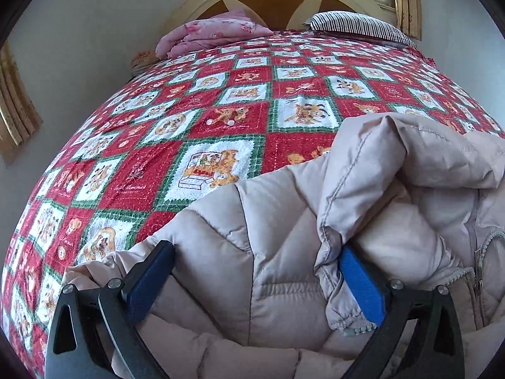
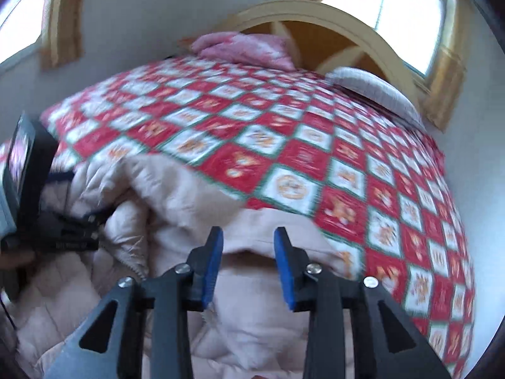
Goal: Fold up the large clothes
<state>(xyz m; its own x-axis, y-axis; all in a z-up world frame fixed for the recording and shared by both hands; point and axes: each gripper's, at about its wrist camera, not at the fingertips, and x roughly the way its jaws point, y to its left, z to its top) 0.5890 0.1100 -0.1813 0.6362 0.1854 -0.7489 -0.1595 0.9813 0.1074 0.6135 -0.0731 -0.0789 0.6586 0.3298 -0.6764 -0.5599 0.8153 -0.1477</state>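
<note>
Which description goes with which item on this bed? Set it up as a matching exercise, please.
Items:
1. puffy jacket
2. bedspread
3. pink bedding
4. striped pillow

Descriptions:
a. red and white squares with green borders
b. beige and quilted, bunched up at the near edge of the bed
c. at the headboard, on the window side
d. folded at the headboard, on the side away from the window

Pairs: 1-b, 2-a, 3-d, 4-c
</note>
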